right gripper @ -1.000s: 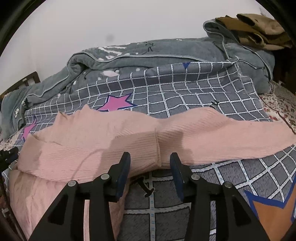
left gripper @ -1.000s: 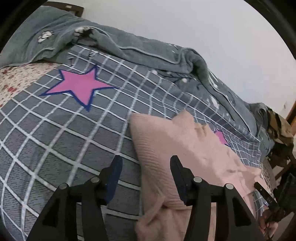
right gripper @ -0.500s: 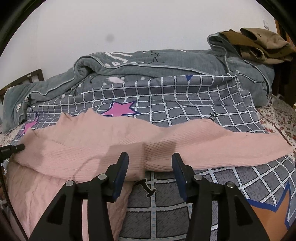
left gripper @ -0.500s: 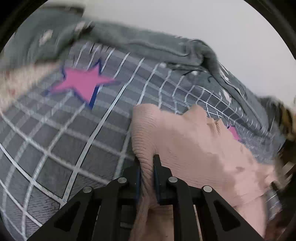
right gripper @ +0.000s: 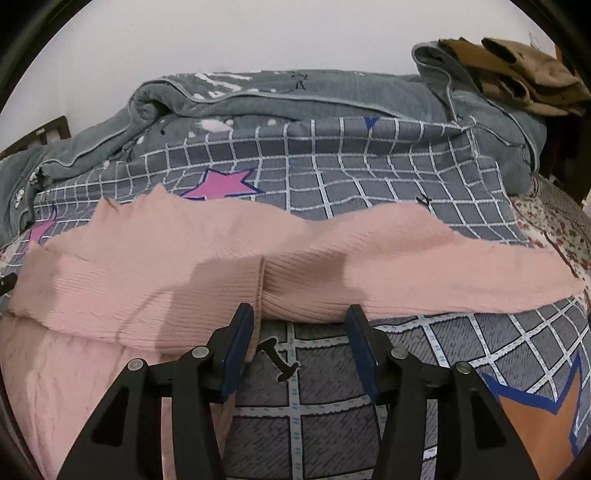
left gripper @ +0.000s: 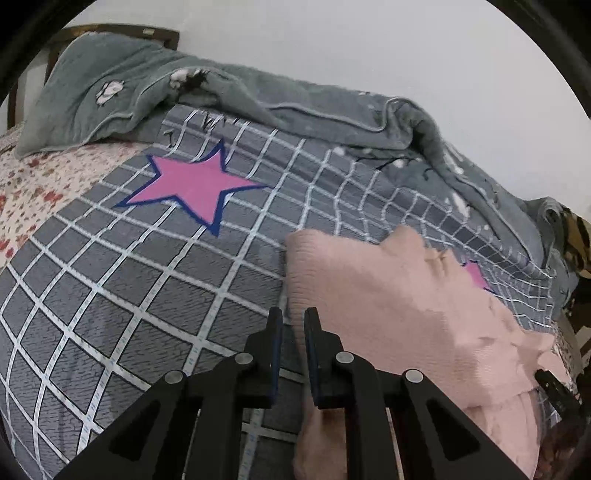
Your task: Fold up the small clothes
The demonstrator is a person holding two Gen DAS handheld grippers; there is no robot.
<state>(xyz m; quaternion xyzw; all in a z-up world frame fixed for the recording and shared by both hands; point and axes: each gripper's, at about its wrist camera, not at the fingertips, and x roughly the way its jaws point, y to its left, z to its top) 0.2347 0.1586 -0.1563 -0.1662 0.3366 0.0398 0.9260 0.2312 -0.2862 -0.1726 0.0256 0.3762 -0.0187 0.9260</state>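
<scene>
A pink ribbed sweater (left gripper: pixel 406 314) lies spread on a grey checked bedcover (left gripper: pixel 147 295) with pink stars. My left gripper (left gripper: pixel 293 317) is shut on the sweater's left edge, and pink fabric bunches under its fingers. In the right wrist view the sweater (right gripper: pixel 184 266) stretches across the bed, with one sleeve reaching out to the right. My right gripper (right gripper: pixel 300 321) stands at the sweater's near folded edge. Its jaws are opening, and the fold lies between the fingertips without being pressed.
A rolled grey blanket (right gripper: pixel 295 96) runs along the back of the bed by the white wall. Brown clothes (right gripper: pixel 517 62) are piled at the far right. A floral sheet (left gripper: pixel 37 184) and a wooden headboard (left gripper: pixel 110 31) show at the left.
My left gripper went from open around the sweater's edge to shut on it. The right gripper's jaws spread a little wider at the sweater's near edge.
</scene>
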